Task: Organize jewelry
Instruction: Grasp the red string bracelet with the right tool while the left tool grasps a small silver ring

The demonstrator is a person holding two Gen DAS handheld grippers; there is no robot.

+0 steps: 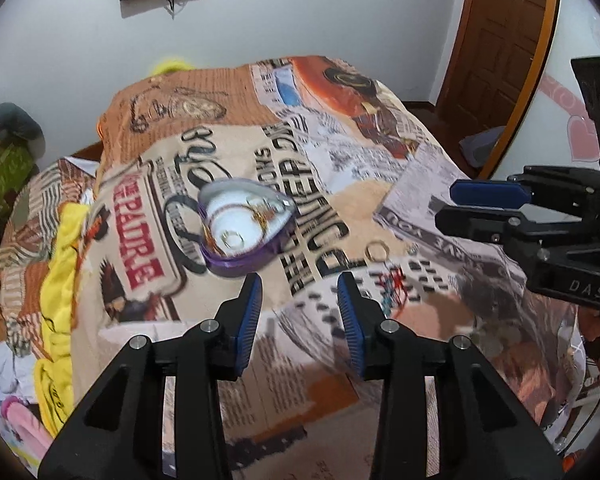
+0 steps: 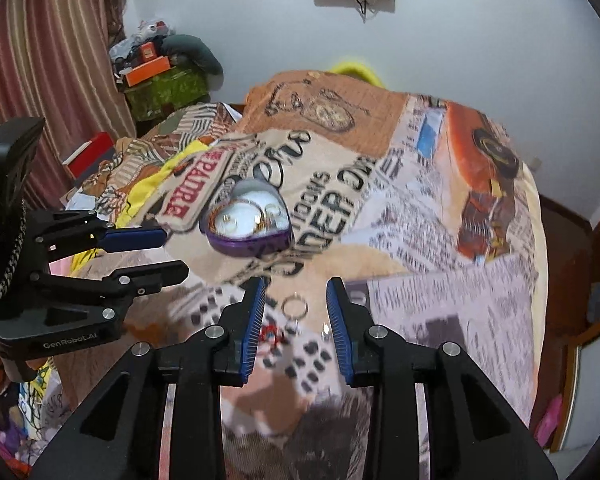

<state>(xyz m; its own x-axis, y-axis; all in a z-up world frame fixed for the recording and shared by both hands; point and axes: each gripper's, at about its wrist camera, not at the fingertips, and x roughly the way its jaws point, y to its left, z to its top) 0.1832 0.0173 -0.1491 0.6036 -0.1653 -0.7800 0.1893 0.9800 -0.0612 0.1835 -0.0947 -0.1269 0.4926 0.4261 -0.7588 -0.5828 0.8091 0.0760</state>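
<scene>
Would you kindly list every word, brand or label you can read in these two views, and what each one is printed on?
"DAS": body of the right gripper, left wrist view.
"GenRobot.AI": body of the left gripper, right wrist view.
"PATRIE", red letters, upside down: printed bedspread.
"UNDER", large black letters, upside down: same bedspread.
Small newspaper-style print and black script lettering on the bedspread: too blurred to read.

Counted around the heart-shaped box [image 1: 242, 232]: one box, one loose ring [image 1: 377, 249] beside it on the bedspread [image 1: 420, 184]; rings inside it are too blurred to count.
</scene>
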